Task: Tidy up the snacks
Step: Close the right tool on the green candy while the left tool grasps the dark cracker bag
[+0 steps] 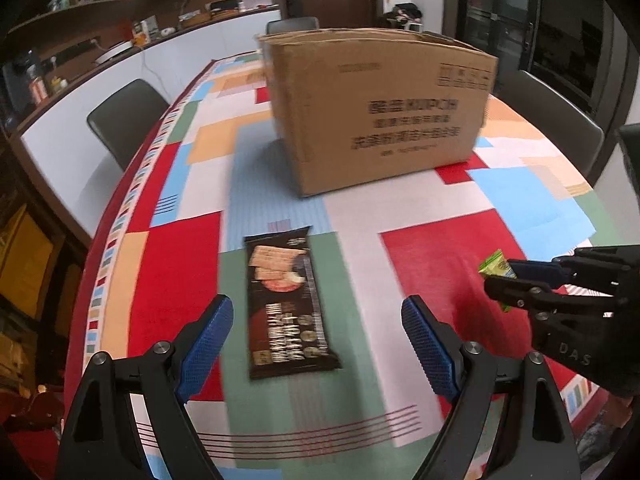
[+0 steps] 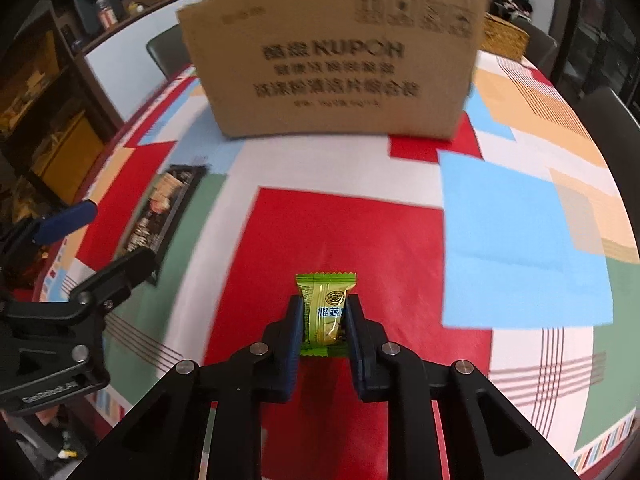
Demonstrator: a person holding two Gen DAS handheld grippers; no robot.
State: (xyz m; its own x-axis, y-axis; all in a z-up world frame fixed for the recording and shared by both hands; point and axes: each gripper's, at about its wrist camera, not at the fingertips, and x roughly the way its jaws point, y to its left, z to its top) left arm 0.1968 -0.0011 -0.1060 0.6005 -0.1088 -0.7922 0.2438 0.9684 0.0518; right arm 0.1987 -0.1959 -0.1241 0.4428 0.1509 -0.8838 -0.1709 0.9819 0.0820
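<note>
The right gripper (image 2: 322,312) is pinching a small green candy packet (image 2: 326,312) between its blue fingers (image 2: 294,320), which are closing snugly on the wrapper's two sides and holding it above the patchwork-covered counter (image 2: 520,216). The left gripper (image 1: 316,320) is hovering with its fingers (image 1: 208,340) spread wide and holding nothing, straddling a long dark cracker packet (image 1: 286,304) that is lying flat on the counter. A cardboard box (image 1: 380,108) is standing well beyond both, its top open. The step in hand looks like carrying the candy to the box; next, the right gripper is likely needing to rise over the box's near wall before releasing.
</note>
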